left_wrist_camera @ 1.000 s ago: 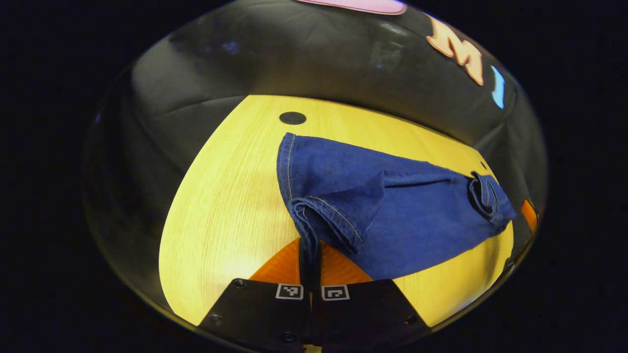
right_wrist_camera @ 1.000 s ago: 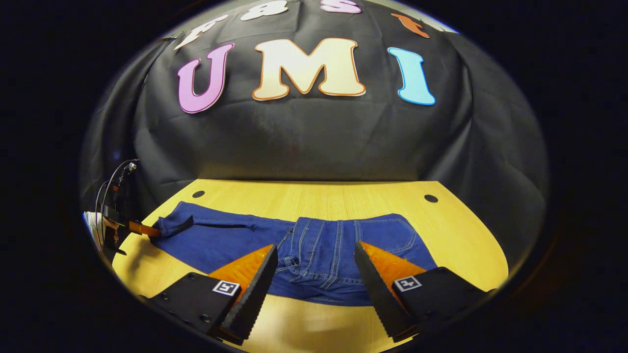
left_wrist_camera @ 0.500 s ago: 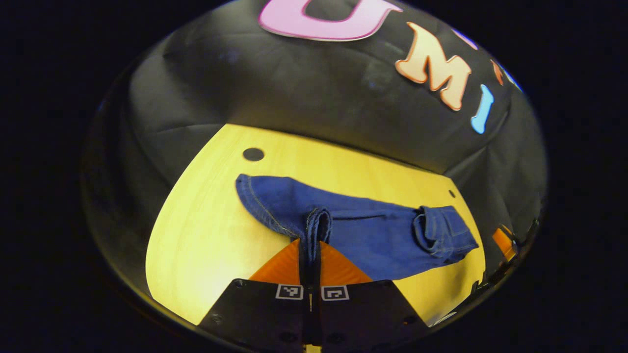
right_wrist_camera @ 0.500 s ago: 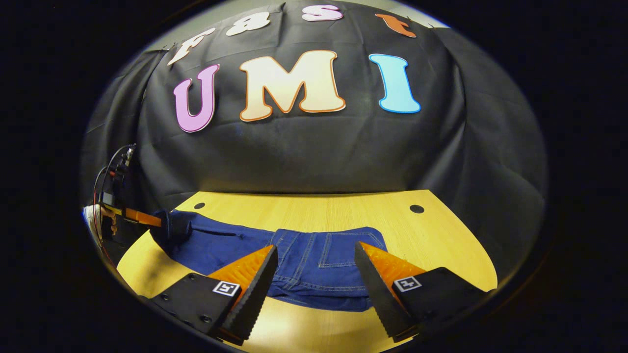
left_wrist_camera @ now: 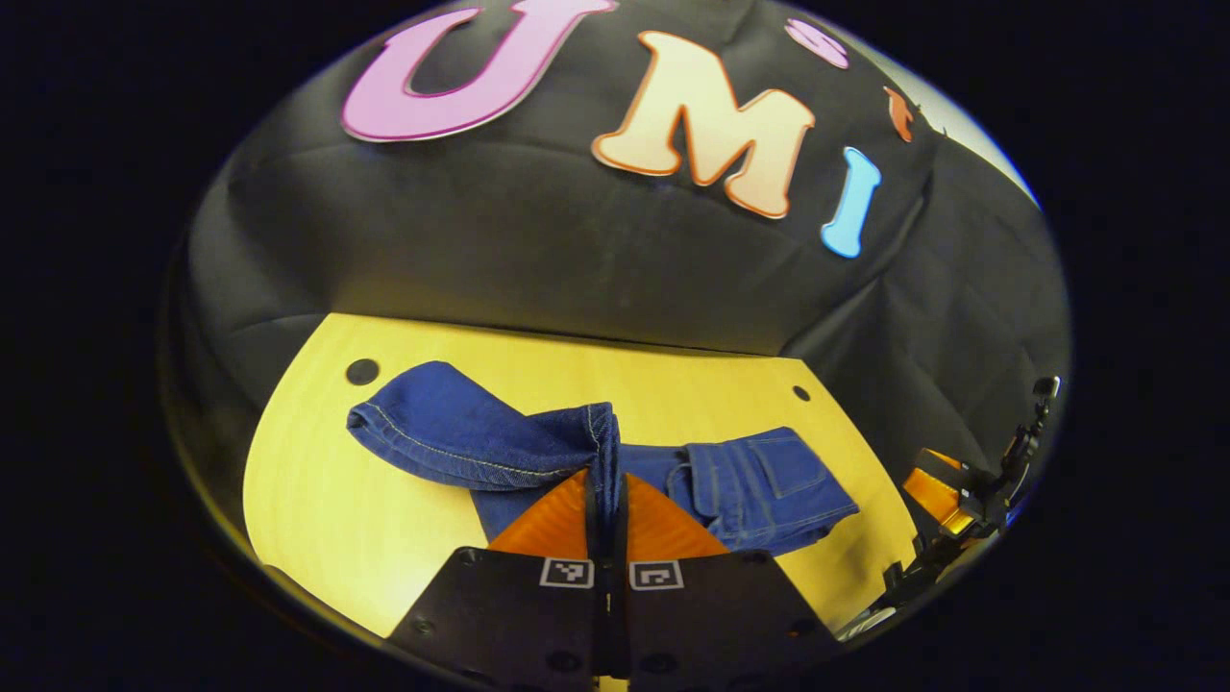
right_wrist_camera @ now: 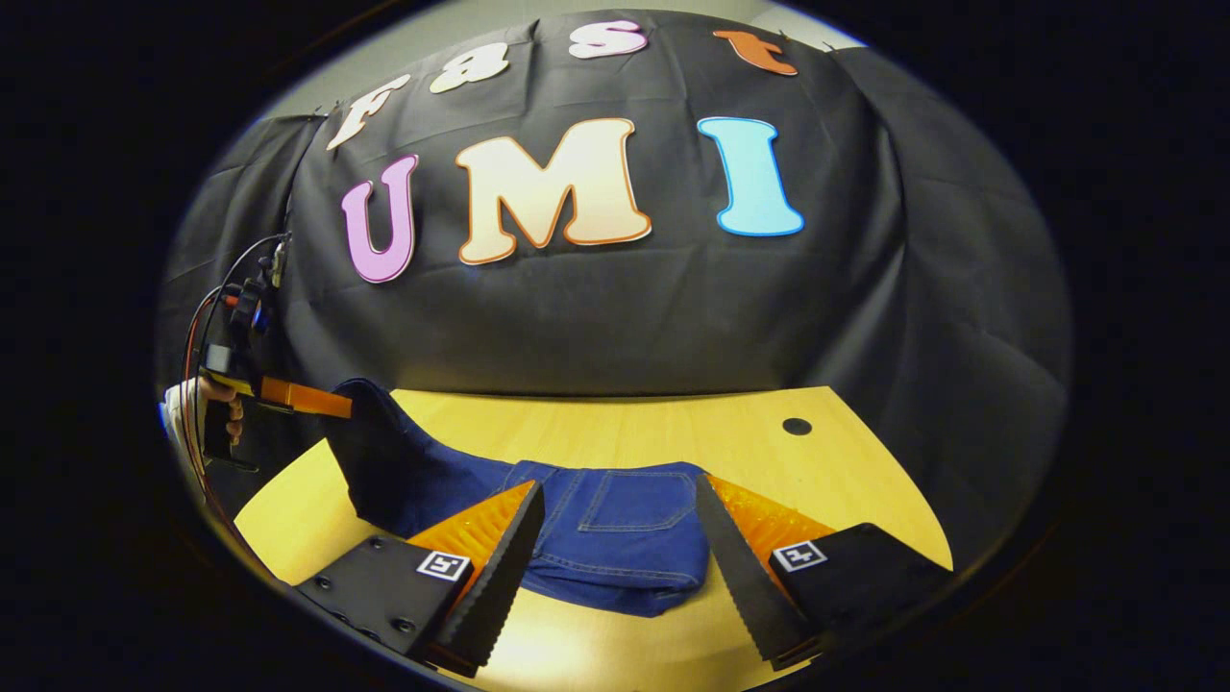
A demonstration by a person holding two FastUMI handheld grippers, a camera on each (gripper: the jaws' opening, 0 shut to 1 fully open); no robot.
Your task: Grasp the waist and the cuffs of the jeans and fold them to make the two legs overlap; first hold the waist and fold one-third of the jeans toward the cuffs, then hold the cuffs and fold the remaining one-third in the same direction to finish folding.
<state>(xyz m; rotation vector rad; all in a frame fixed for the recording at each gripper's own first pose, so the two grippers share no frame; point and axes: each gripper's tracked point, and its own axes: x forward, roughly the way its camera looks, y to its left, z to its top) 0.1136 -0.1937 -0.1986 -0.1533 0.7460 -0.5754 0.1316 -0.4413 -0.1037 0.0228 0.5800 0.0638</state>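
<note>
Cuffs pinched and lifted, waist end folded on the table.

My left gripper [left_wrist_camera: 607,500] is clenched on the cuffs [left_wrist_camera: 603,452] of the jeans [right_wrist_camera: 615,538], raising them off the table [right_wrist_camera: 673,432]; my right gripper [right_wrist_camera: 615,538] hangs spread wide above the folded waist [right_wrist_camera: 634,505], holding nothing. Denim looks soft but fairly heavy, so it should drape and sag from one pinch point. I'd take hold at the stitched hem, where the layers bunch thick and slip least.
</note>
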